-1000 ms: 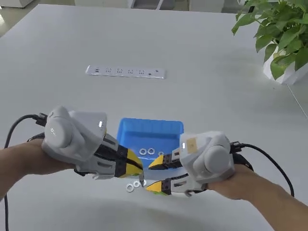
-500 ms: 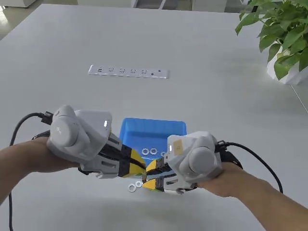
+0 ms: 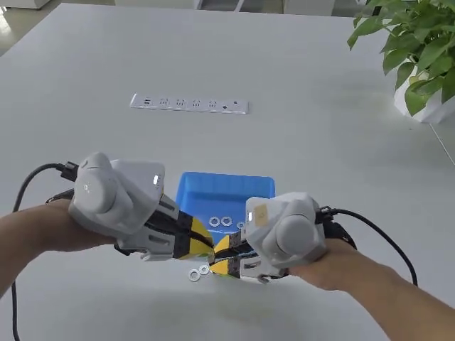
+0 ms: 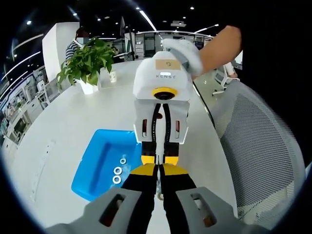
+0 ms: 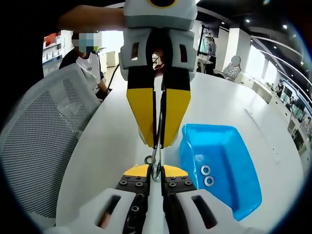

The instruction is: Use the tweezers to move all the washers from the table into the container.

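The pale table (image 3: 320, 142) spans the head view. The blue container (image 3: 226, 193) sits at lower centre, just above the two grippers, which meet nose to nose at its near edge. The left gripper (image 4: 158, 168) is clenched on the thin metal tweezers (image 5: 158, 131). The right gripper (image 5: 156, 171) looks pinched on the same tweezers from the opposite end. A few washers (image 5: 206, 175) lie inside the container. Others (image 3: 198, 272) rest on the table just below the jaw tips. The likely risk is this shared grip. If one side lets go before the other holds firmly, the tweezers could twist or drop and scatter the loose washers.
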The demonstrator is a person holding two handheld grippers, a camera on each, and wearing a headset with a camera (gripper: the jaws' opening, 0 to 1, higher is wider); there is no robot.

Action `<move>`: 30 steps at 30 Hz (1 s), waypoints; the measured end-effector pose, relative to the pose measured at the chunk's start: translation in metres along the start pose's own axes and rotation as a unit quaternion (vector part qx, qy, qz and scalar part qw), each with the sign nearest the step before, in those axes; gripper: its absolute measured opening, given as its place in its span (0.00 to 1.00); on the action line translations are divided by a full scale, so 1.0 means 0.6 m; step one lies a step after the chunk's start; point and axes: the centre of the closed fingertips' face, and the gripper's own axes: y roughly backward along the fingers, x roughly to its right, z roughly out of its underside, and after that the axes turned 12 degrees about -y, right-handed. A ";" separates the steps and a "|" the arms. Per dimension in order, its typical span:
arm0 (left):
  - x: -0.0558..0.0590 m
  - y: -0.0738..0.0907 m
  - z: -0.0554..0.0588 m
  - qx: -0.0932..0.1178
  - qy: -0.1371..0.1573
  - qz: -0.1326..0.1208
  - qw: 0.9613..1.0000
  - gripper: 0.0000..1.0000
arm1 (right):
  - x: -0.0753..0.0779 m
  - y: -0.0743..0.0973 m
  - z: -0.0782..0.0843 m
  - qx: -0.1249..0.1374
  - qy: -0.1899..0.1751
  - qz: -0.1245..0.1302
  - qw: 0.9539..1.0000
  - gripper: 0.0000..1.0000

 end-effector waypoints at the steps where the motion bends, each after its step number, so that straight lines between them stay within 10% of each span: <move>1: 0.000 0.000 0.000 0.000 0.001 0.000 1.000 0.06 | 0.000 0.000 0.000 0.000 0.001 0.000 1.000 0.09; 30: 0.003 -0.004 0.004 -0.008 0.009 0.005 1.000 0.07 | -0.001 0.001 0.002 0.001 0.004 -0.002 1.000 0.08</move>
